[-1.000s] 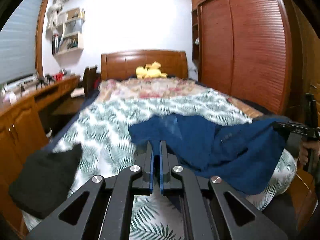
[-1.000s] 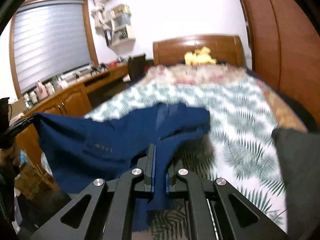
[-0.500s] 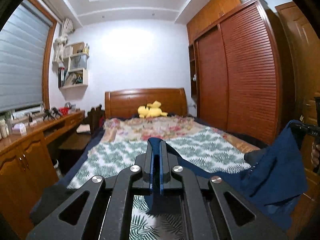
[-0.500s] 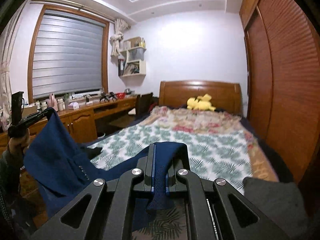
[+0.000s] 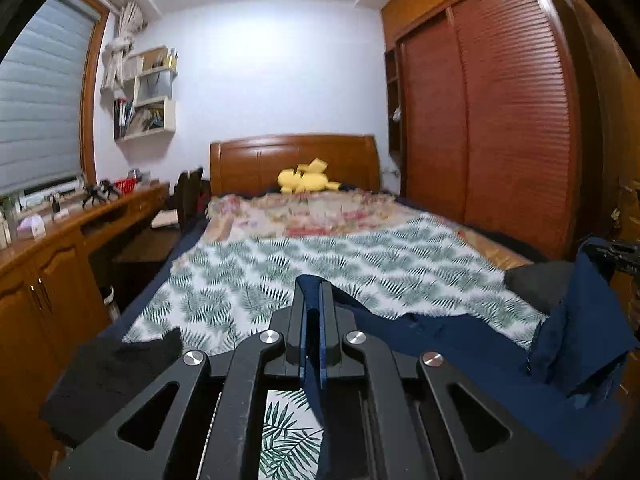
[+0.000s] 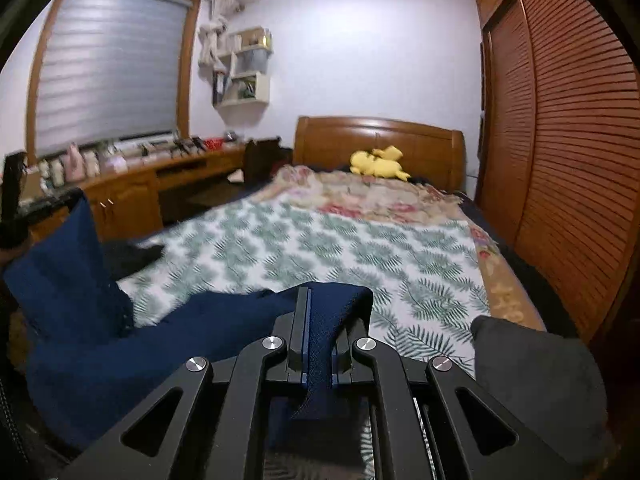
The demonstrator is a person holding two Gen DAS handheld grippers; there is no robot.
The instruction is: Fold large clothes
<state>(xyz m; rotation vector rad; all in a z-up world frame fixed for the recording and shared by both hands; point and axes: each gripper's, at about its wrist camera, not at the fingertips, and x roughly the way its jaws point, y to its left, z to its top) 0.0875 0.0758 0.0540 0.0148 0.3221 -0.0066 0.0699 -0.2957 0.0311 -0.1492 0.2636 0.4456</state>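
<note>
Both claws are clenched on the same navy garment (image 5: 460, 344), stretched between them above the foot of the bed (image 5: 360, 256). The left gripper (image 5: 313, 292) pinches one edge, with cloth trailing off toward three o'clock. The right gripper (image 6: 320, 308) bites a thicker fold, the rest sagging toward nine o'clock. A yellow plush toy (image 6: 378, 164) lies at twelve o'clock by the headboard.
</note>
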